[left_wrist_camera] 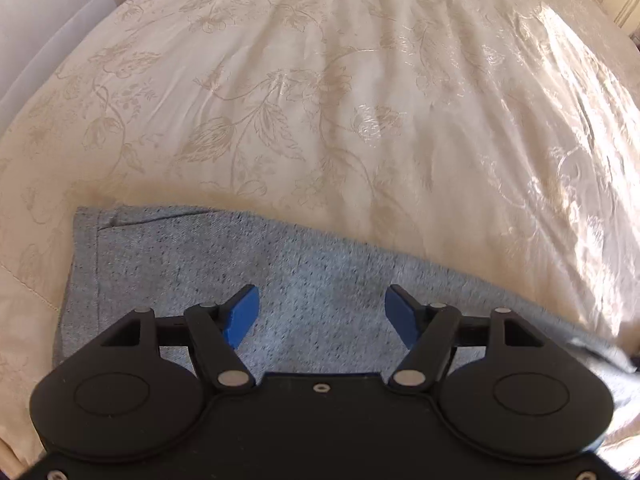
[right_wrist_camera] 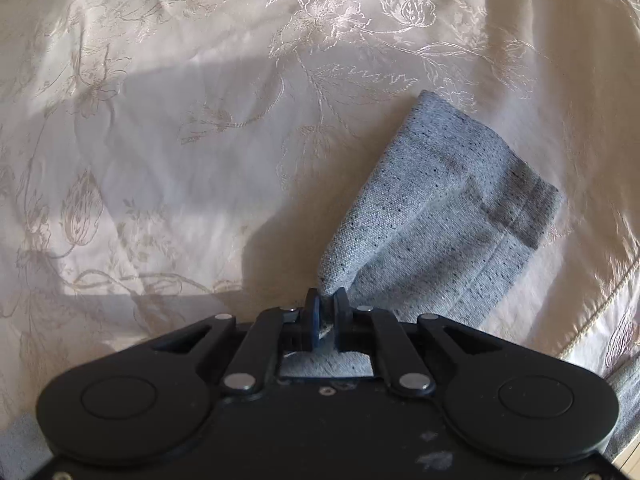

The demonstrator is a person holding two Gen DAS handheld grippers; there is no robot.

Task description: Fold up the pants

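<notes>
- evidently the fold is mid-way: the right gripper (right_wrist_camera: 326,300) has its jaws pinched on a bunched edge of the grey pants (right_wrist_camera: 436,208), lifting that end off the bedspread (right_wrist_camera: 160,140) so the cloth peaks up at the jaws.
- the cuff (right_wrist_camera: 524,208), a darker band at the far end of the leg, hangs or rests just beyond the grasp in the right wrist view; whether it touches the bed cannot be told.
- the left gripper (left_wrist_camera: 322,318) hovers over a flat stretch of the pants (left_wrist_camera: 280,264) with its jaws spread wide and nothing between them.
- in the left wrist view a stitched hem or waistband edge (left_wrist_camera: 86,264) runs down the left side of the cloth, and the long upper edge slants down to the right across the bed.
- the next move likely calls for carrying the pinched end across onto the flat part, with the left gripper either pressing the cloth at the fold line or taking a matching edge so the layers line up.
- room is generous: the floral bedspread lies open beyond the pants in both views, with only soft wrinkles.
- the bed's side shows at the left rim of the left wrist view, so the carry should stay inboard of it.
</notes>
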